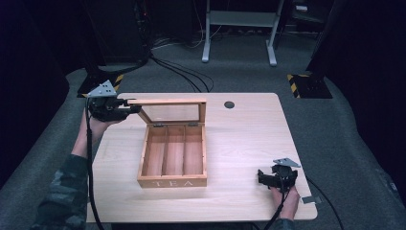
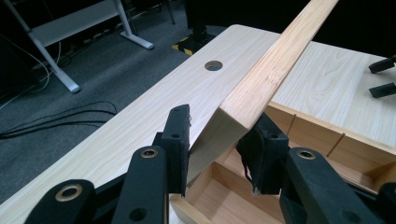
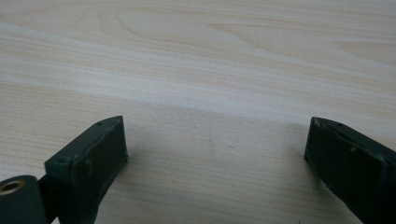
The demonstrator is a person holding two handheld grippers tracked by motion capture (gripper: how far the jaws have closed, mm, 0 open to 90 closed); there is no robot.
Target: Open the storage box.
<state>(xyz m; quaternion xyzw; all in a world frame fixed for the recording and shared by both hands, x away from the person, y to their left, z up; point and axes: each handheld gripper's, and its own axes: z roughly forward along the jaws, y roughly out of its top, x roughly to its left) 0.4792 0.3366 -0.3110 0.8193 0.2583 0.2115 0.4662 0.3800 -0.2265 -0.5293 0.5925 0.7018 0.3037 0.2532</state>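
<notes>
Lid [image 2: 275, 60] top end cut off by pic edge; box [image 2: 327, 154] partly behind left gripper [image 2: 219, 140].

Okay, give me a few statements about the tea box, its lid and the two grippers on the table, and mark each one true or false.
1. The left gripper is clamped on a corner of the lid. True.
2. The tea box is closed. False: the lid stands raised on its hinges.
3. The box's compartments hold tea bags. False: all three look empty.
4. The right gripper has its jaws apart with only bare table between them. True.
5. The right gripper touches the box. False: it sits apart from the box, near the table's right front corner.
</notes>
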